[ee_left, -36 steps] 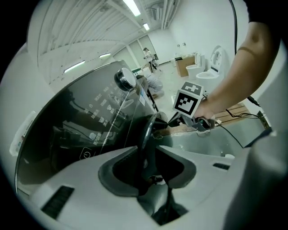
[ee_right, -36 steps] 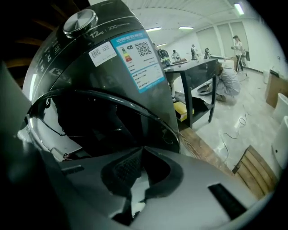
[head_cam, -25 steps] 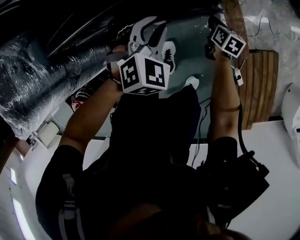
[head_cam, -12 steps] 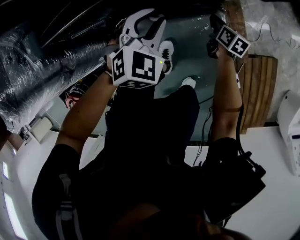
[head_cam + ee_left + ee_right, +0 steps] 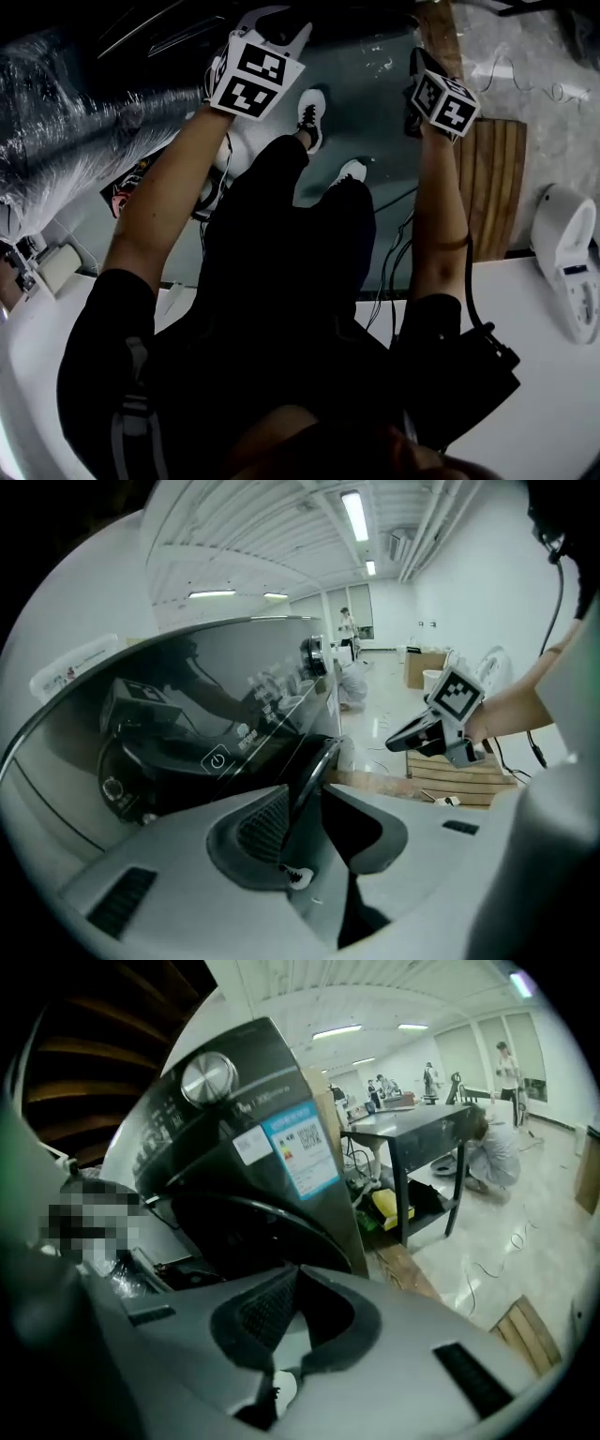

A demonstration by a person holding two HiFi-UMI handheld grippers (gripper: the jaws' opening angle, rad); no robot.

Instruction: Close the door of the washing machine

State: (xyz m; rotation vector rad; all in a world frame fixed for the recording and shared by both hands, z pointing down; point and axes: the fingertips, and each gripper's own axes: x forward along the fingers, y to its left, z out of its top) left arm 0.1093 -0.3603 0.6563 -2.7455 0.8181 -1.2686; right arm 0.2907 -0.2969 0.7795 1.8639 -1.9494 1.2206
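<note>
Jaws: left gripper [image 5: 307, 797] pinches door rim [image 5: 317, 759], right gripper [image 5: 295, 1277] closed empty above glossy floor [image 5: 506, 1232].

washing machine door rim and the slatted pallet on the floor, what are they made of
Door rim: dark and glossy with a bright highlight along it, likely plastic or tinted glass. Pallet: bare, matte wood, judging by brown slats with gaps.

We see our right gripper [image 5: 292, 1274] with its jaws pressed together, nothing between them. Just past the tips curves the dark round door [image 5: 253, 1227] of the washing machine [image 5: 272, 1119], which has a silver knob [image 5: 208, 1076] and a printed label [image 5: 305, 1152]. A dark table [image 5: 412, 1129] stands beside it, with a person [image 5: 492, 1152] crouched beyond.
</note>
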